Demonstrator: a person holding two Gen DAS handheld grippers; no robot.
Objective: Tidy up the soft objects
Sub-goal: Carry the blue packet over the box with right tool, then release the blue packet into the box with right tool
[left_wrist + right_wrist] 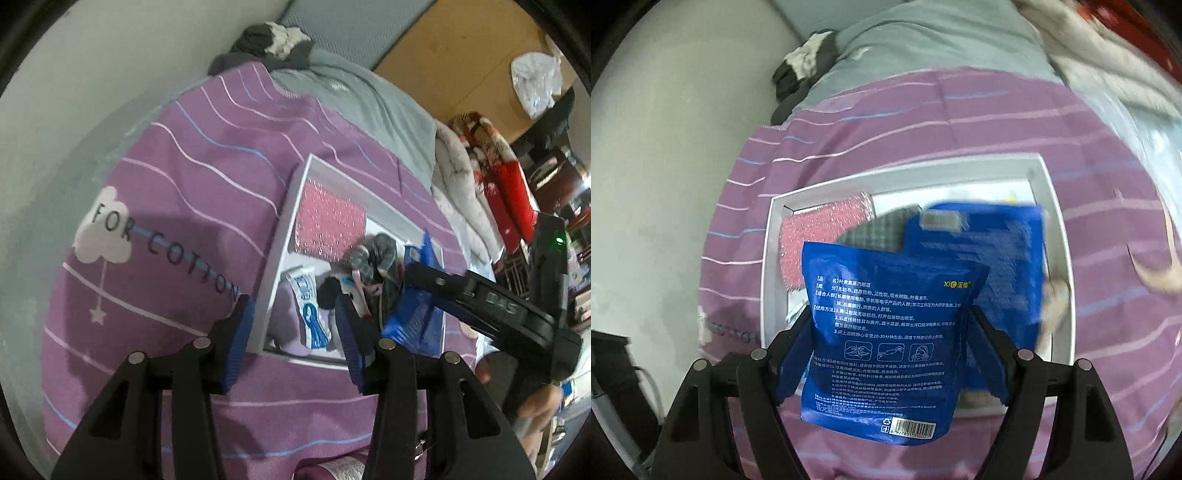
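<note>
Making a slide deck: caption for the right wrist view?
Right gripper holds a blue pouch above the white tray.

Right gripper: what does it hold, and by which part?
The right gripper holds a blue pouch, clamped by its two side edges around mid-height, above the white tray.

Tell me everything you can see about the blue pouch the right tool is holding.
The blue pouch is a flat, glossy foil-like packet, printed with white Chinese text, three small usage pictograms, a yellow brand mark at upper right and a barcode at the bottom. It looks sealed and slightly creased. The right tool grips its two side edges, holding it above the near edge of the white tray, hiding part of the tray's contents.
</note>
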